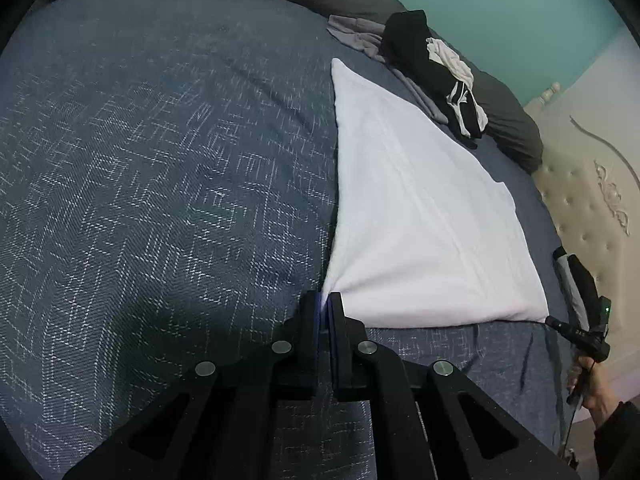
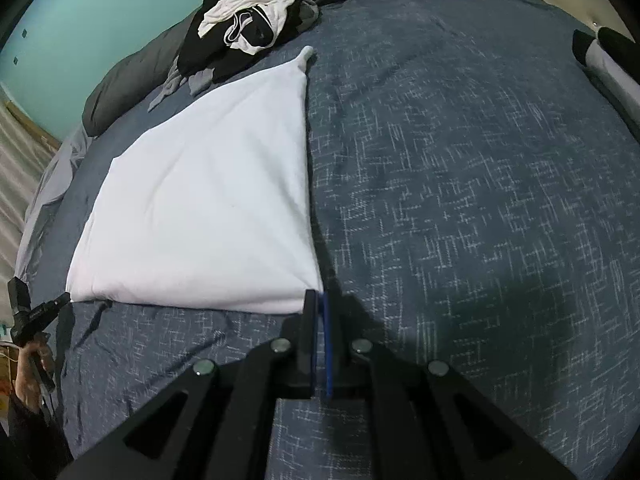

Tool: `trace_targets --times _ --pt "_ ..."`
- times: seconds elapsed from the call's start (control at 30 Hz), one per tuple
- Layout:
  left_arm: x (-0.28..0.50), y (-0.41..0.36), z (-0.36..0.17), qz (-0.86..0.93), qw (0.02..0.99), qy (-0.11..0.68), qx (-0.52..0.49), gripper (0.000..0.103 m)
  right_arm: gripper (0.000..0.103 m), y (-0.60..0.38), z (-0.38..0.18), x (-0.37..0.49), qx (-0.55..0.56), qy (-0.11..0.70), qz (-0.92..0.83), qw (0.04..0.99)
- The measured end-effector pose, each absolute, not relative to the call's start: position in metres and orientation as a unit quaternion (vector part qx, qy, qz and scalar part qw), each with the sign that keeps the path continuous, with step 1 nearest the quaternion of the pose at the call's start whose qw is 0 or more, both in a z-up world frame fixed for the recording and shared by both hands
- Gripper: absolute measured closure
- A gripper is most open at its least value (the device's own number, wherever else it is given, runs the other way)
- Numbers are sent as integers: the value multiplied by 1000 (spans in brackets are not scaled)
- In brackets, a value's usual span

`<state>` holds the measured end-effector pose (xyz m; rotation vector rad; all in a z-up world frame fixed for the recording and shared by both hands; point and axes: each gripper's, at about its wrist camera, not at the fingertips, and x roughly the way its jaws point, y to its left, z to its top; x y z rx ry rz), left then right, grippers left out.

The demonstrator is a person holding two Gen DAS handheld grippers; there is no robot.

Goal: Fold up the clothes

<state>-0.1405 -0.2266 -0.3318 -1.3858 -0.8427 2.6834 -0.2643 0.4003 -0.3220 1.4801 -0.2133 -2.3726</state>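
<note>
Right claw point(image 2: 319, 298) pinches white cloth's point(image 2: 200, 208) near corner on bedspread point(image 2: 460, 200).

Blue patterned bedspread point(image 1: 160, 184) fills most of both views — dark grey duvet point(image 1: 508, 128) along its far edge, teal wall point(image 1: 500, 12) upper right, cream tufted headboard point(image 1: 588, 200) right.

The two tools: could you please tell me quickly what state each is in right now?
Left tool: closed on the near left corner of the white cloth.
Right tool: closed on the cloth's near right corner.

Bed point(image 1: 160, 180); white cloth point(image 1: 420, 220); clothes pile point(image 1: 436, 68)
</note>
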Motion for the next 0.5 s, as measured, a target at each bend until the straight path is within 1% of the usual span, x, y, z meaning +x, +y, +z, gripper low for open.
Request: trace_targets --times 0.07,0.13,0.3,0.33,0.37,0.43,0.5 --pt "-141 -223 -331 859 2 -255 -443 97 101 401 -323 -262 522 -63 -835 163" --pt "-141 -220 -330 861 0 -250 -443 97 101 406 -324 -260 522 -69 -835 160" --pt "-140 -224 -330 856 5 -270 -441 97 100 425 -314 -254 496 -139 -844 150" --pt "-140 -224 -330 855 6 -272 -441 97 95 424 -314 -255 497 -148 -840 158" --pt "-140 -224 -330 854 7 -274 -441 96 84 417 -314 -256 501 -137 -838 166" --pt "-138 -224 -329 856 4 -270 -441 91 66 402 -314 -259 509 -114 -834 181" --pt "-136 -226 -326 858 3 -274 -435 82 66 388 -315 -262 511 -90 -832 196"
